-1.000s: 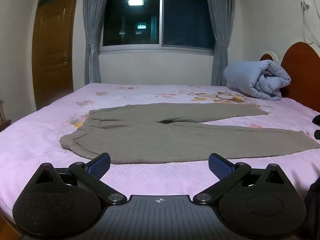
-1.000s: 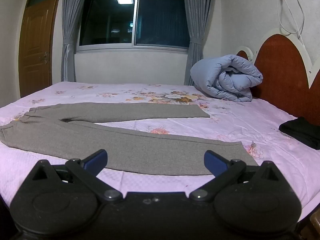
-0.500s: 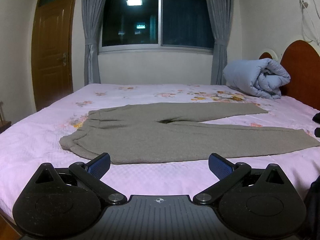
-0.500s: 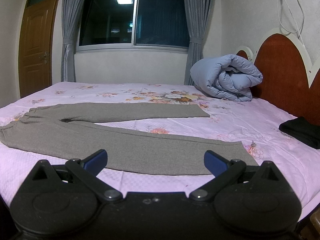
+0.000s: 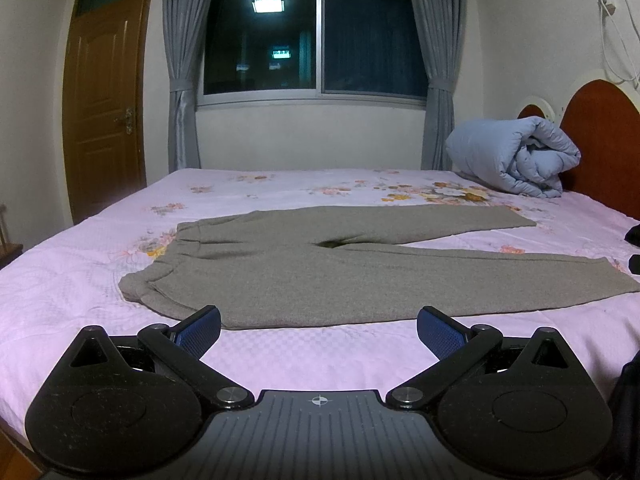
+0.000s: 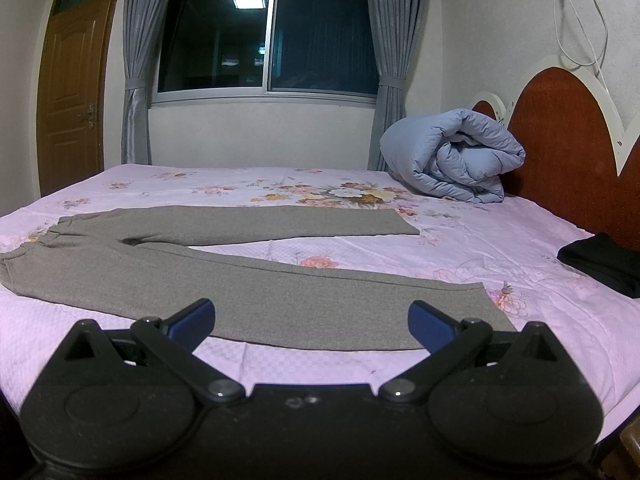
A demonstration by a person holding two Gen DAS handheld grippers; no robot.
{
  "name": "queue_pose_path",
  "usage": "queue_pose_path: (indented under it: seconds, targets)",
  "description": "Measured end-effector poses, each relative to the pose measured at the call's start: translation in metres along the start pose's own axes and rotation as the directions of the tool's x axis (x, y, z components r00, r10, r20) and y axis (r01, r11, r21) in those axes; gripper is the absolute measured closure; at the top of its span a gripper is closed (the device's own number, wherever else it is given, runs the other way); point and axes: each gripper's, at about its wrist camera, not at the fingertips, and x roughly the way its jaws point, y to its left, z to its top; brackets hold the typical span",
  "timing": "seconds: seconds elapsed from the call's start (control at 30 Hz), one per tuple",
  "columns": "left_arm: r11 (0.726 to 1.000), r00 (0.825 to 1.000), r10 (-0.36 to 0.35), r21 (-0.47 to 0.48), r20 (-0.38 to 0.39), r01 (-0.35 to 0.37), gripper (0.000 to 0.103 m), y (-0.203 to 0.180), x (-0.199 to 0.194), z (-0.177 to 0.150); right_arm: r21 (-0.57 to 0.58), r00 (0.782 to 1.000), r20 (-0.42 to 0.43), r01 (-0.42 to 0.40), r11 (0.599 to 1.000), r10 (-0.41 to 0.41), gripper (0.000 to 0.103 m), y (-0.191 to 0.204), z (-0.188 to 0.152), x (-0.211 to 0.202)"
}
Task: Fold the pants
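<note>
Grey pants (image 5: 304, 272) unmoved, flat on bed (image 5: 280, 360); both grippers' fingers still spread.

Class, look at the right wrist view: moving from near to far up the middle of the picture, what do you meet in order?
Right claw → near leg of the grey pants → strip of pink bedsheet → far leg → window.

A bed (image 5: 80, 280) with a pink floral sheet fills the room, its red headboard (image 6: 560, 152) against the right wall. Behind it a dark window (image 5: 316, 40) reflects a ceiling light, with grey curtains (image 5: 180, 72) tied back at each side. A brown door (image 5: 104, 112) stands on the left, and a rolled blue quilt (image 6: 452, 156) lies near the headboard.
</note>
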Motion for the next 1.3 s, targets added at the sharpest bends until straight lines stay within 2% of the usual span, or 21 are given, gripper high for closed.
queue_pose_path:
  seconds: [1.3]
  targets:
    - [1.0, 1.0, 0.0, -0.001, -0.002, 0.0, 0.0, -0.0009, 0.0023, 0.001, 0.001, 1.0, 0.0, 0.0, 1.0, 0.0, 0.006, -0.0001, -0.0005, 0.0]
